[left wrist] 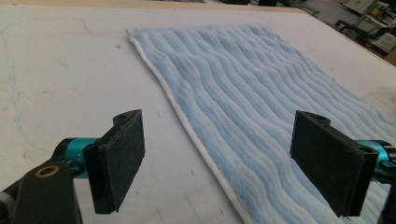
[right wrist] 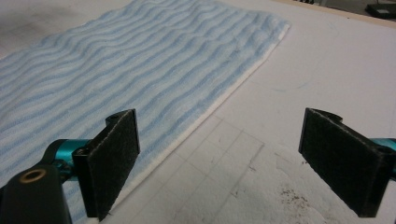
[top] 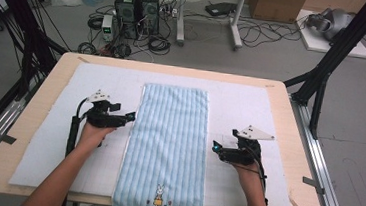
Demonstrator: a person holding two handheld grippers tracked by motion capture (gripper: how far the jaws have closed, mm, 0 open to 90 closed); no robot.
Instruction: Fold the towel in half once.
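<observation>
Nearest: a light blue striped towel (top: 169,147) is laid flat lengthwise down the middle of a white mat (top: 47,141) on the table (top: 293,143), its embroidered end overhanging the near edge. Mid-table: the left gripper (top: 130,115) and right gripper (top: 215,147) are held at the towel's long edges, jaws spread wide, nothing gripped. Risk, as judged: the thin white hem could be missed, or the mat pinched along with it.

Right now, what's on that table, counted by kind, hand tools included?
Blue striped towel: 1
White mat under it: 1
Hand-held grippers, both open: 2, the left gripper and the right gripper
Total: 4
</observation>
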